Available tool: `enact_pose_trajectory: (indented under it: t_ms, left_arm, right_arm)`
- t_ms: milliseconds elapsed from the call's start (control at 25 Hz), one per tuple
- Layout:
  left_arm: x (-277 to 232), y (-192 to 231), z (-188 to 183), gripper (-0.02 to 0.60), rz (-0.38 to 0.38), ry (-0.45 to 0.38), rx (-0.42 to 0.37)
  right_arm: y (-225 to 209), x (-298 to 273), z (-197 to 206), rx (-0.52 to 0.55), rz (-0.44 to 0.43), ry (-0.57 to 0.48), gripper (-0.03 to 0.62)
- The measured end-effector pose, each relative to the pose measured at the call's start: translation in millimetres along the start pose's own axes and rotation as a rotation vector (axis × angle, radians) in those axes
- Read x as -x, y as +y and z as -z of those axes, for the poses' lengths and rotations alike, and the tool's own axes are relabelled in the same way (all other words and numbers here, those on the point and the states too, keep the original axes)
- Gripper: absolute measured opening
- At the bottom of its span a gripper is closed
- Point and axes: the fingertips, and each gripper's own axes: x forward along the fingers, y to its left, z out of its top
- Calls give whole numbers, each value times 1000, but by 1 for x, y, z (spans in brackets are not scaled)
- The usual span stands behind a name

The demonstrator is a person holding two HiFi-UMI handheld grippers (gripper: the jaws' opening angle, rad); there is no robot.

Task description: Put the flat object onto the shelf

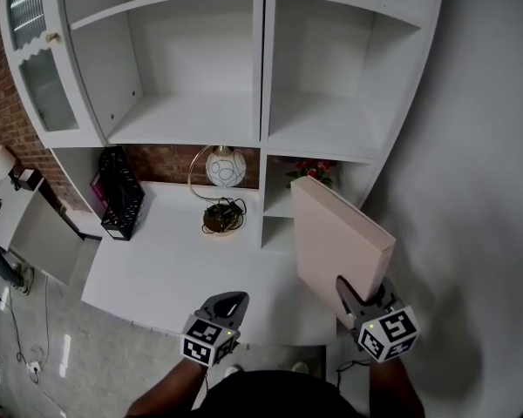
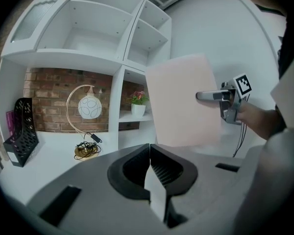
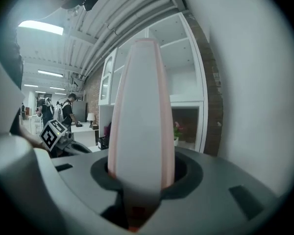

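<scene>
Idling at left, the left tongs (image 2: 148, 154) are sitting pressed together, empty; the right tongs (image 1: 363, 298) are pinching the board (image 1: 331, 229) upright, short of the shelf (image 1: 187, 120), so placing is looking undone. Tabletop (image 1: 166, 259) is carrying a rack (image 1: 120, 194), then a lamp (image 1: 225, 167); brick wall (image 1: 161, 159) is showing behind.

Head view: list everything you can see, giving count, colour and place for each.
shelf unit: one, white, top of view
desk: one, white, below the shelves
file rack: one, black, desk's left
lamp: one, white globe on gold arc, desk's back
potted plant: one, red flowers, low right compartment
flat board: one, pale pink, upright before the right compartments
left gripper: one, grey, shut, empty
right gripper: one, grey, shut on the flat board
</scene>
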Motion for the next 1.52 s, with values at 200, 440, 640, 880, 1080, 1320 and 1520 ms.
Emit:
enact_pose_trajectory:
  t_ms: [200,440,640,880,1080,1320,1520]
  left_arm:
    - [3,4,0,6,12,-1,-5]
    - [11,14,3,6,7,2,-6]
    - [16,19,8,6,3,11,7]
    - [27,28,22,6,-25,32,29]
    - [32,29,25,6,-42,26,40]
    - [34,27,24,6,-48,15,41]
    - [33,23,23,6,-45,10,38]
  right_arm:
    - [-6,20,-80,48,-15,-147,169]
    - [-13,32,-158,153,31,-266,167]
    - [-25,26,-204,222,70,-301,167]
    - [-28,26,-259,316,101,-355,167]
    - [-32,23,-290,421,147,-367,167]
    - [-35,23,-307,450,172,-382,166]
    - [-49,9,-309,497,250,-356,167]
